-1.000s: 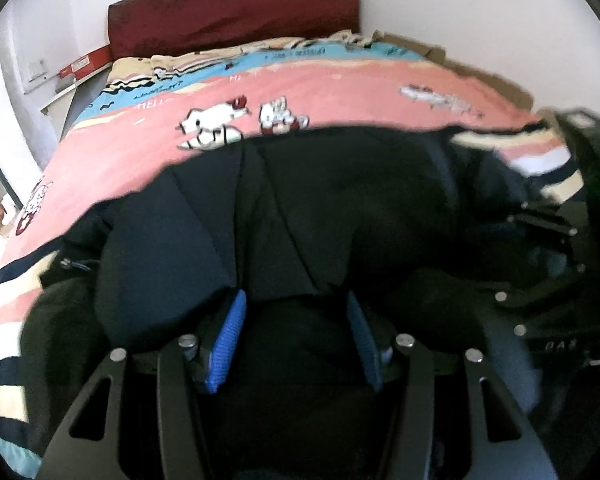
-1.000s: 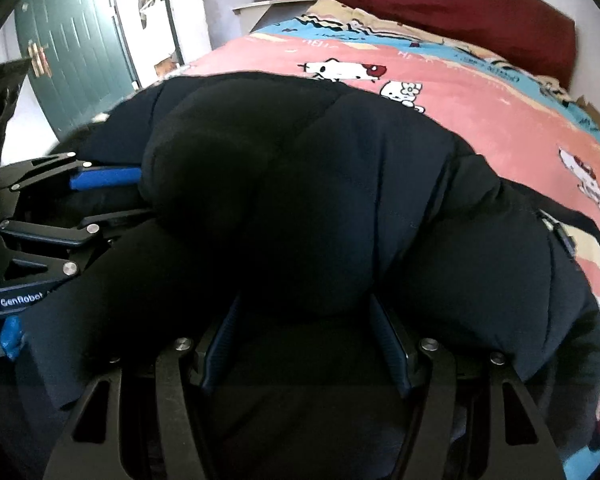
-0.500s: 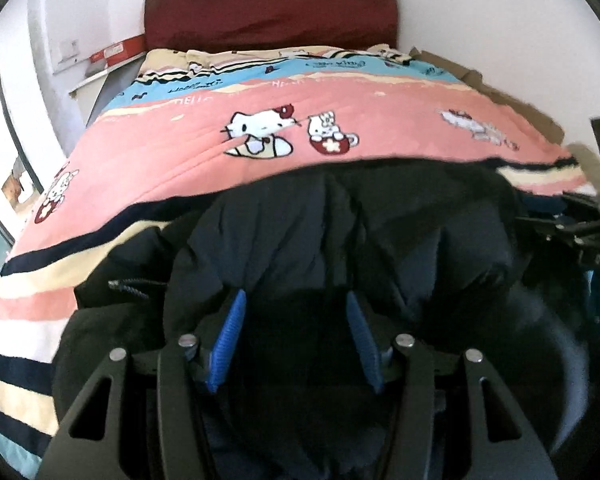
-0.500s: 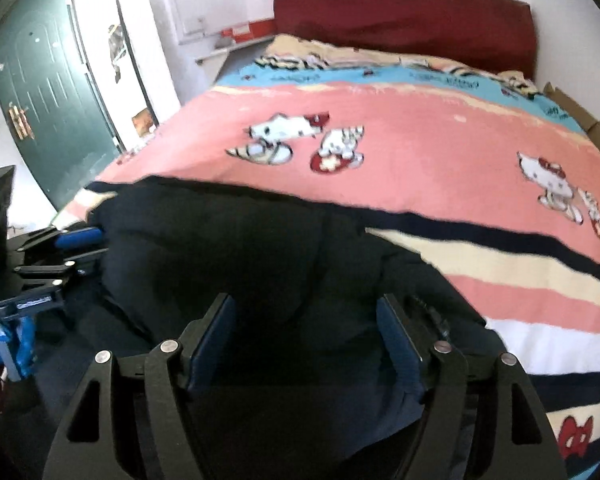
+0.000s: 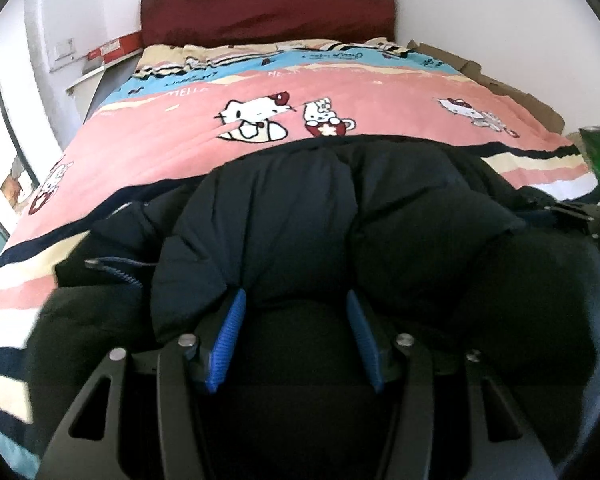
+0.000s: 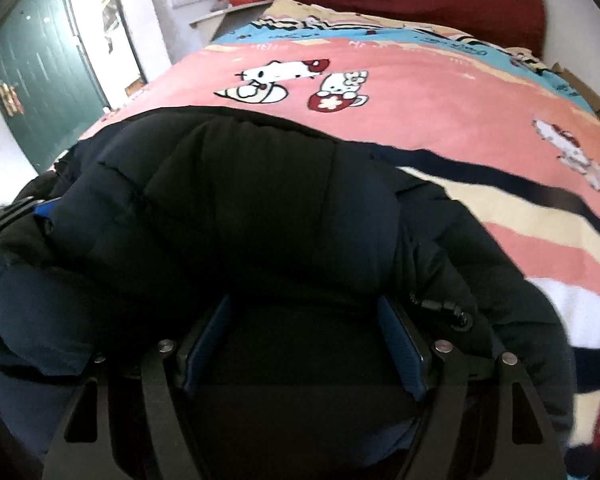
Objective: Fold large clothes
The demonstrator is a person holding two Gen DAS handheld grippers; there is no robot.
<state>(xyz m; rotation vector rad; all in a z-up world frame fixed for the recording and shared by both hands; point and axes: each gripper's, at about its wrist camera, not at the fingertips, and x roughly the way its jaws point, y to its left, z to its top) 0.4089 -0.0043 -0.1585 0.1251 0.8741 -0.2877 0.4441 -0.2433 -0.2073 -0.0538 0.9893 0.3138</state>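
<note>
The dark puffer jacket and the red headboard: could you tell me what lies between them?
Only the pink cartoon blanket, seen in both wrist views, between jacket and headboard.

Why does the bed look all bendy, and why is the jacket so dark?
Left wrist view: the fisheye lens bends the blanket and rounds the picture's corners black; the puffy jacket is dark navy, its folds lost in shadow. Right wrist view: the same bending, and the green door looks blurry.

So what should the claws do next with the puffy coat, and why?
Probably lower the fold onto the bed and let go. The dark puffer jacket bulges between the pads of both the left claw and the right claw, doubled over on the pink blanket.
</note>
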